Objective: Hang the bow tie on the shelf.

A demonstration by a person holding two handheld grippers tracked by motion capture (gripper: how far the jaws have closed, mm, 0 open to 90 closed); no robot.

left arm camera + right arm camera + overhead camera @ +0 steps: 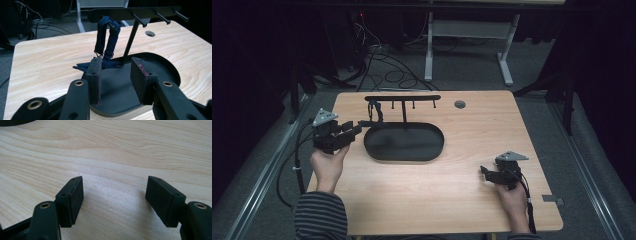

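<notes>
The table (452,190) is light wood with a wavy grain. The oval tray (404,145) and the peg rack (135,12) are black. A dark navy strap (106,40) hangs from a peg. Both grippers (343,134) (487,172) are black with grey plates. The sleeve (319,215) is grey-and-black striped.

No legible text (or numbers) anywhere

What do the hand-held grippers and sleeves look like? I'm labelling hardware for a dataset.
Both grippers, left and right, are black with two flat-padded jaws, brass-ringed holes on the arms, a grey three-cornered plate on top and a trailing black cable. The left sleeve is dark with light stripes.
</notes>
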